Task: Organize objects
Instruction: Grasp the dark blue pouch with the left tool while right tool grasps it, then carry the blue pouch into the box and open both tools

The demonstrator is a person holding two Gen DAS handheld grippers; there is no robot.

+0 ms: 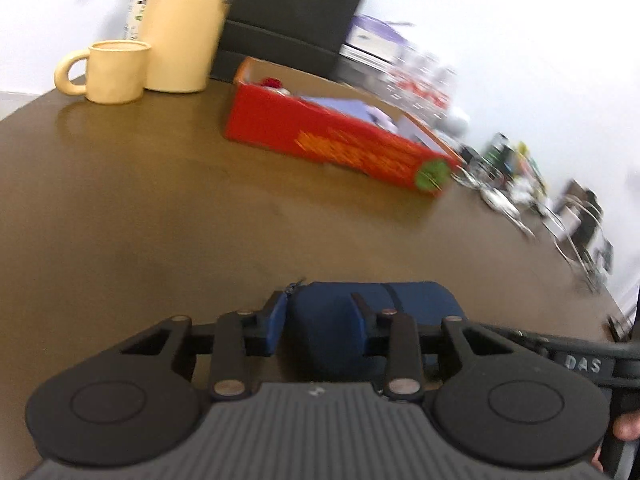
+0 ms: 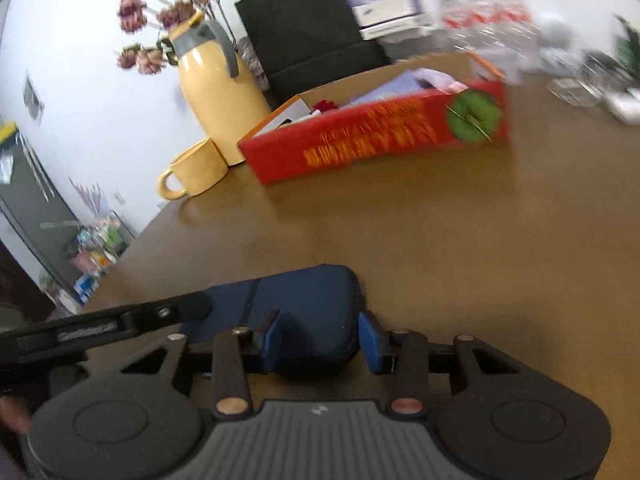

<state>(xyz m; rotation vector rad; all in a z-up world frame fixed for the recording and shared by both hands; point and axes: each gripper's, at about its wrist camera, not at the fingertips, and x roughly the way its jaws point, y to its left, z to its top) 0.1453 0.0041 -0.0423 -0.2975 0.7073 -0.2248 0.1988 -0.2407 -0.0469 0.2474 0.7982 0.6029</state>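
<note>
- My left gripper (image 1: 320,322) has its 2 blue pads partly closed around one end of the dark blue zipped case (image 1: 384,304). They look pressed to its sides, though the blur leaves that a little unsure.
- My right gripper (image 2: 320,338) straddles the other end of the case (image 2: 296,300), jaws narrowed to about its width. The right pad (image 2: 374,342) seems just at the edge, so I cannot tell if that grip is firm.
- The case lies flat on the brown table (image 1: 160,208), close to me. The red box (image 1: 332,140) stands well apart, beyond it.
- To do this well, I'd squeeze both ends evenly before lifting.
- I'd raise both hands together and keep the case level, so it neither twists nor slips.
- The box already holds things, so I'd aim for its open part.
</note>
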